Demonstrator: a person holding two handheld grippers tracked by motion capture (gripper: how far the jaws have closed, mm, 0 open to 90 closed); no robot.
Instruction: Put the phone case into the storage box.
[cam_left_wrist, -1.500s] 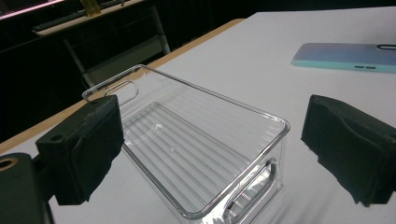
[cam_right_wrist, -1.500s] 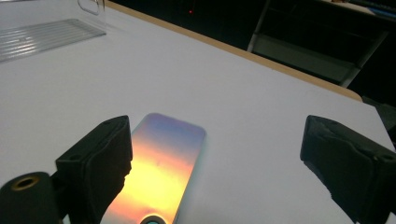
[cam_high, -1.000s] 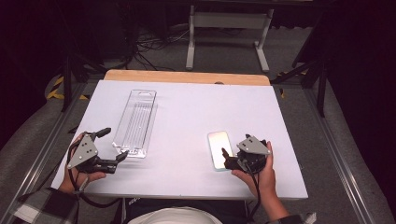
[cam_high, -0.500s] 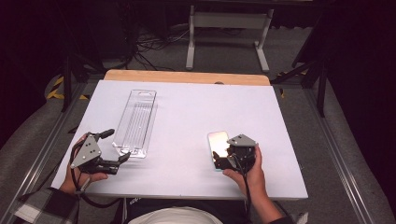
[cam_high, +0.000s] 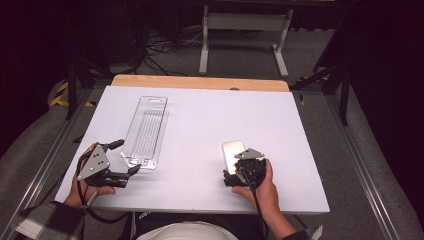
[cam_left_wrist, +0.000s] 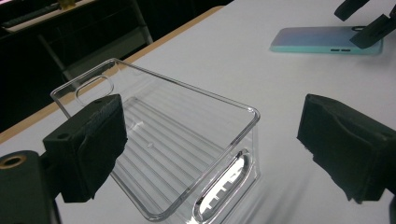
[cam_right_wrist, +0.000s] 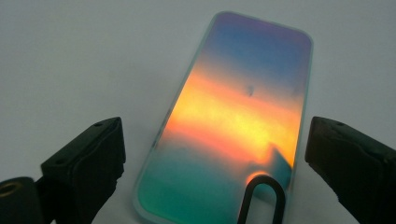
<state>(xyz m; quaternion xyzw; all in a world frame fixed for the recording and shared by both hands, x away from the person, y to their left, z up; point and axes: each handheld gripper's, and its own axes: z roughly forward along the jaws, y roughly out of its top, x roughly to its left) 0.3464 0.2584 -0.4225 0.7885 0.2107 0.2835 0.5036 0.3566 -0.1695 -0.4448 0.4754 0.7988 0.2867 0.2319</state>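
A phone (cam_high: 233, 149) with a shimmering orange and teal back (cam_right_wrist: 233, 121) lies flat on the white table (cam_high: 210, 110), right of the middle. My right gripper (cam_high: 234, 169) sits low at the phone's near end. It is open, and its jaws have just been opening wider; the phone lies between them untouched (cam_right_wrist: 210, 158). A clear ribbed plastic tray (cam_high: 146, 131) lies lengthwise on the left. My left gripper (cam_high: 125, 158) is open at the tray's near end (cam_left_wrist: 187, 168), one jaw on each side of that end and clear of it.
A wooden strip (cam_high: 200, 82) runs along the table's far edge. Beyond it stand a metal frame (cam_high: 242, 30) and cables on the dark floor. The person's sleeve (cam_high: 45, 220) comes in at the bottom left.
My right gripper has moved left and down, from the phone's right side to its near end. Left gripper, tray and phone have stayed put.
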